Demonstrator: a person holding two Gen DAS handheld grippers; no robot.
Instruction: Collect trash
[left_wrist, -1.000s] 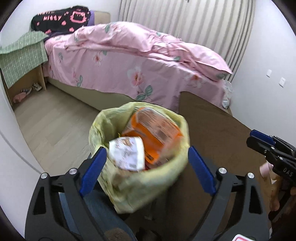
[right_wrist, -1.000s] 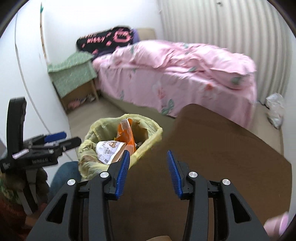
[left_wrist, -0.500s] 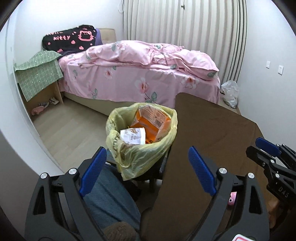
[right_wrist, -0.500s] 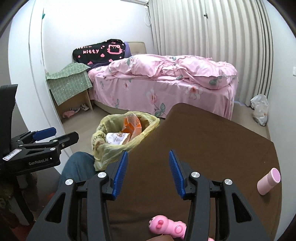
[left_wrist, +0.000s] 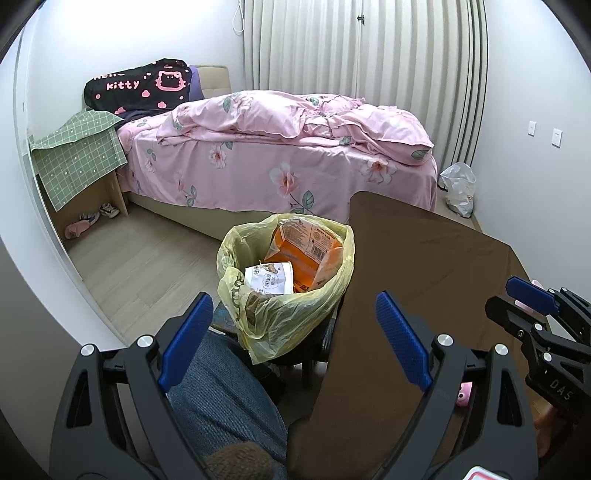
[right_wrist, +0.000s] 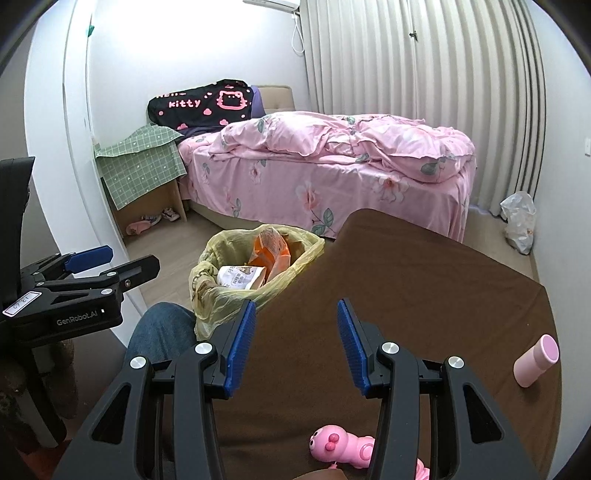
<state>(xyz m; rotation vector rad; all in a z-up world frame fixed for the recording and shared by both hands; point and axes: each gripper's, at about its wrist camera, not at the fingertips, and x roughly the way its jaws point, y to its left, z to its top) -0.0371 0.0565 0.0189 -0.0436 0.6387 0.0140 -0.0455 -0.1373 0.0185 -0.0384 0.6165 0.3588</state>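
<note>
A bin lined with a yellow bag (left_wrist: 295, 314) stands beside the brown table's left edge; it also shows in the right wrist view (right_wrist: 236, 295). Inside lie an orange snack packet (left_wrist: 306, 247) and a white wrapper (left_wrist: 267, 278). My left gripper (left_wrist: 291, 332) is open and empty, held back above the bin's near side. My right gripper (right_wrist: 295, 339) is open and empty above the brown table (right_wrist: 424, 288). Each gripper shows at the edge of the other's view.
A pink caterpillar toy (right_wrist: 343, 446) and a pink cylinder (right_wrist: 535, 360) lie on the table. A pink bed (left_wrist: 280, 162) stands behind, with a green-covered nightstand (left_wrist: 81, 162) at left. A white plastic bag (left_wrist: 458, 188) sits by the curtain. A jeans-clad leg (left_wrist: 221, 391) is below.
Both grippers have pulled back and up from the bin, so the bin looks smaller and farther. The pink toy and cylinder have come into the right wrist view.
</note>
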